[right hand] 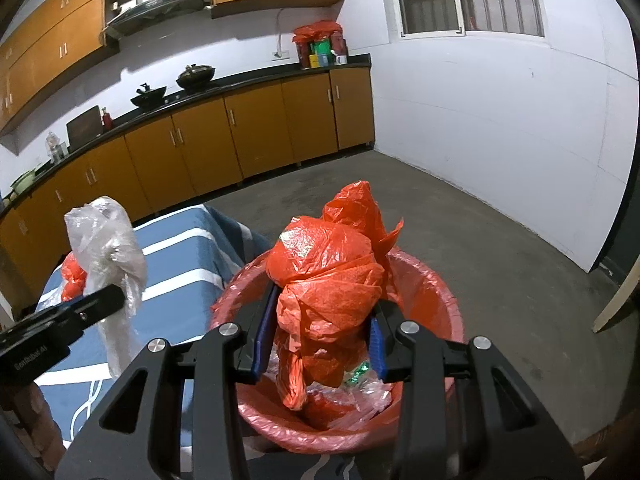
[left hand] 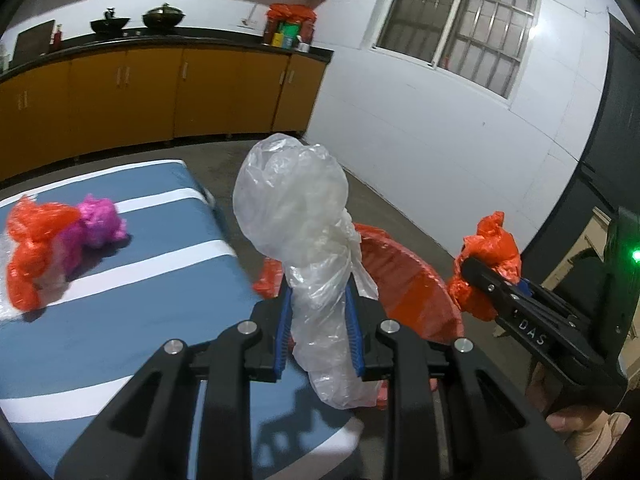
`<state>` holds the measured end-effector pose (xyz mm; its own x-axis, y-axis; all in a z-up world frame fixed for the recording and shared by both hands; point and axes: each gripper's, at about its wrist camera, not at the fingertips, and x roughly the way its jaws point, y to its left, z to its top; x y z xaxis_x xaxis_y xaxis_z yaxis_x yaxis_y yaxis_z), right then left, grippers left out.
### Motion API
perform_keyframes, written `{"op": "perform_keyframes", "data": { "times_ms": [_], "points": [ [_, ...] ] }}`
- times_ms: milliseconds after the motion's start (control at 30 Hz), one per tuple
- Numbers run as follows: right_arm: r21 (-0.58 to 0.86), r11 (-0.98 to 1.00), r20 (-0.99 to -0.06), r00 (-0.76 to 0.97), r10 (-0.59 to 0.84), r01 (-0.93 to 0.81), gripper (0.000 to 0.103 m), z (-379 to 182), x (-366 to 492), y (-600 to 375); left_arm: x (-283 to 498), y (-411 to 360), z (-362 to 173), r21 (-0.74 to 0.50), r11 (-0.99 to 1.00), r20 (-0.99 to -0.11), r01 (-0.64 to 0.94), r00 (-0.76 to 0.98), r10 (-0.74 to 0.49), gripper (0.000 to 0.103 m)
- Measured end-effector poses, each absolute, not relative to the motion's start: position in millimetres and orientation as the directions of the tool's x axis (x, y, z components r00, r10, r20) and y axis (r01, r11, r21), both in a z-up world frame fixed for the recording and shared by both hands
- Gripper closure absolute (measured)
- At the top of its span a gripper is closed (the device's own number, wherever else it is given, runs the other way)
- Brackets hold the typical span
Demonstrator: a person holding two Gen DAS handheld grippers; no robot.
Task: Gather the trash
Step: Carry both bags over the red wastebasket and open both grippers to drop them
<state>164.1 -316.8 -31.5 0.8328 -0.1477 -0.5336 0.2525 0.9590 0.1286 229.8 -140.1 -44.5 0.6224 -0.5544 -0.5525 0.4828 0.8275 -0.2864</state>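
Note:
My left gripper [left hand: 319, 328] is shut on a crumpled clear plastic bag [left hand: 296, 208], held at the right edge of the blue striped table [left hand: 132, 320]. The same clear plastic bag [right hand: 106, 240] shows at the left of the right wrist view. My right gripper [right hand: 316, 344] is shut on a crumpled orange plastic bag [right hand: 332, 276], held right above the red-lined bin [right hand: 436, 280]. In the left wrist view the orange bag [left hand: 488, 256] and the bin [left hand: 404, 280] lie to the right. Clear wrappers lie inside the bin.
An orange bag [left hand: 36, 248] and a pink bag [left hand: 102, 220] lie with clear plastic on the table's far left. Yellow-brown cabinets [right hand: 248, 140] with a black counter run along the back wall. Bare concrete floor [right hand: 500, 232] lies beyond the bin. A person's hand [left hand: 568, 424] holds the right gripper.

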Motion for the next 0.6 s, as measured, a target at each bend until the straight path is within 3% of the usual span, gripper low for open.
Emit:
{"op": "perform_keyframes", "data": {
  "times_ms": [467, 533, 600],
  "points": [
    [0.178, 0.943, -0.510, 0.846, -0.157, 0.282, 0.063, -25.9, 175.4, -344.5, 252.8, -186.4, -53.6, -0.304, 0.788, -0.556, 0.536, 0.572, -0.603, 0.076],
    [0.194, 0.940, -0.509, 0.848, -0.149, 0.282, 0.062, -27.7, 177.0, -348.3, 256.6, -190.9, -58.9, -0.302, 0.788, -0.566, 0.536, 0.565, -0.601, 0.073],
    [0.209, 0.936, -0.513, 0.846, -0.144, 0.285, 0.055, -30.5, 177.2, -352.2, 260.2, -193.8, -66.4, -0.306, 0.786, -0.580, 0.537, 0.549, -0.601, 0.066]
  ]
}}
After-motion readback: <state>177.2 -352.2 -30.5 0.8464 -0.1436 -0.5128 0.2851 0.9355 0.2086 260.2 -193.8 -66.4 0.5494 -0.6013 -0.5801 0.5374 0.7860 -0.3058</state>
